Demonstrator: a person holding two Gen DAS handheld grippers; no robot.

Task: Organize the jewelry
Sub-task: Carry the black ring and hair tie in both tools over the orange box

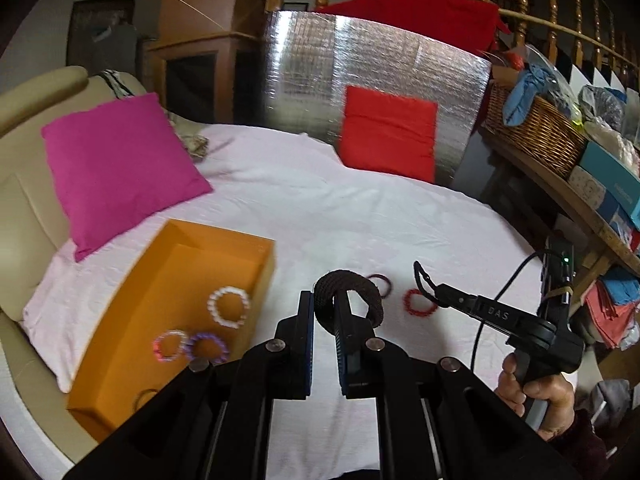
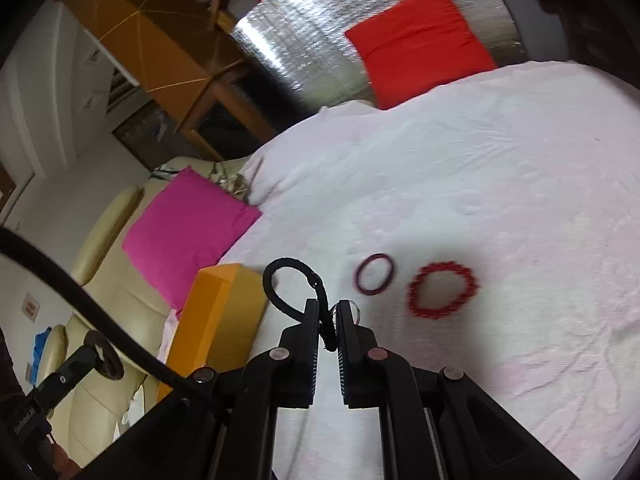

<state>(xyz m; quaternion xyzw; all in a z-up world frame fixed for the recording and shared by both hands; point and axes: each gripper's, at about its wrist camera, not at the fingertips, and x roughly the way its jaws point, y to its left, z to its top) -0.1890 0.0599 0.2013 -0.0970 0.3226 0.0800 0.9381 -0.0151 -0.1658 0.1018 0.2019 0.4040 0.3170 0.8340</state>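
Bracelets: soft, light loops | left gripper [image 1: 323,312] fingers clamp woven brown band [image 1: 349,294] | right gripper [image 2: 328,320] fingers pinch thin black cord loop [image 2: 292,284] | grip rims

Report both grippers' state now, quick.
Left gripper: jaws shut on the thick dark braided band.
Right gripper: jaws shut on the thin black cord loop.

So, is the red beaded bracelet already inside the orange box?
No, the red beaded bracelet lies on the white sheet, beside a dark thin ring and well outside the orange box.
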